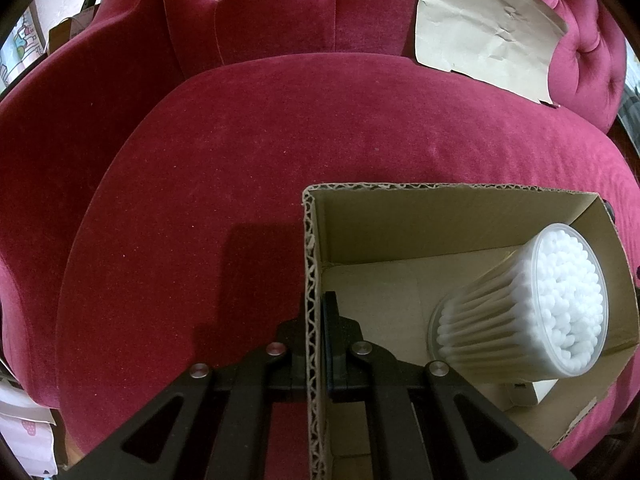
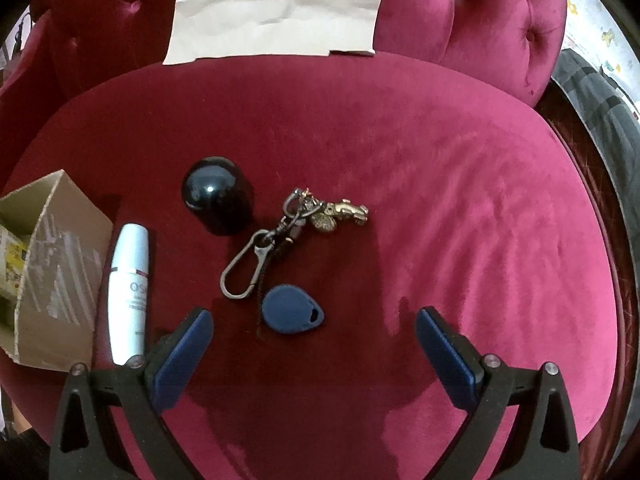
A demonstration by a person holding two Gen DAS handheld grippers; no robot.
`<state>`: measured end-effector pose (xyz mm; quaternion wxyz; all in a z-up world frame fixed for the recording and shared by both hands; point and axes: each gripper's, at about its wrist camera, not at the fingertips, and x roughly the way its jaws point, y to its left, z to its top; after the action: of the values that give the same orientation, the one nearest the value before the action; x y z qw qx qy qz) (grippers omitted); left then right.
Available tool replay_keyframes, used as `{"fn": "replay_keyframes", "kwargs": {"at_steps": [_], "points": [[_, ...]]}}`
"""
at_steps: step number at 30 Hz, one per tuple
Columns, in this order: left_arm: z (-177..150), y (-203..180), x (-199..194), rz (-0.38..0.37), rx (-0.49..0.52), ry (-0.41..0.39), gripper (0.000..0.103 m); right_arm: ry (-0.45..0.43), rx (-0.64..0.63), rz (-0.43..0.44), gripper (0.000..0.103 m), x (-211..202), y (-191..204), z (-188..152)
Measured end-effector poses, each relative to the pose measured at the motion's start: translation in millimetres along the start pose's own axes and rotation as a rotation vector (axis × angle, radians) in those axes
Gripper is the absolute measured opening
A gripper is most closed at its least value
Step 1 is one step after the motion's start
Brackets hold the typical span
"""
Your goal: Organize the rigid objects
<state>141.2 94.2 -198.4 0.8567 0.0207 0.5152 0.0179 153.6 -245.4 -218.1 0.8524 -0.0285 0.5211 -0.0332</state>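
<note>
From the left wrist view, the left gripper (image 1: pixel 318 320) is clenched on the near wall of an open brown corrugated cardboard box (image 1: pixel 460 196), one finger outside the wall and one inside. The box sits on the seat of a crimson velvet armchair (image 1: pixel 240 140). Inside it, a clear plastic tub packed with white cotton swabs (image 1: pixel 528 304) lies tilted on its side against the far right wall, its open-looking face turned toward the camera (whether a lid covers it I cannot tell). A small white item shows just beneath the tub, too hidden to name. A creased sheet of beige paper (image 1: pixel 480 28) leans against the tufted chair back.

From the right wrist view, the right gripper (image 2: pixel 314 320) hangs released, its blue-padded jaws spread wide with nothing between the pads. Just ahead of it on the seat lies a blue teardrop key fob (image 2: pixel 292 308), joined by a dark cord to a grey metal carabiner (image 2: pixel 244 268) and a cluster of brass charms (image 2: pixel 332 212). Beside the ring stands a glossy black dome-topped cap (image 2: pixel 218 200). A white cylindrical spray bottle (image 2: pixel 129 288) lies just beside the cardboard box, at the left edge.
</note>
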Motion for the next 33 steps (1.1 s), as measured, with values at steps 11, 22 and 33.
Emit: {"fn": "replay_keyframes", "kwargs": {"at_steps": [11, 22, 33], "points": [[0, 0, 0, 0.000, -0.001, 0.000, 0.004, 0.037, 0.016, 0.007, 0.103, 19, -3, -2], [1, 1, 0, -0.001, -0.001, 0.000, 0.004, 0.039, 0.030, 0.018, 0.099, 22, -5, 1], [1, 1, 0, 0.000, -0.001, 0.000, 0.004, -0.009, 0.015, 0.024, 0.009, 4, 2, 1]]}}
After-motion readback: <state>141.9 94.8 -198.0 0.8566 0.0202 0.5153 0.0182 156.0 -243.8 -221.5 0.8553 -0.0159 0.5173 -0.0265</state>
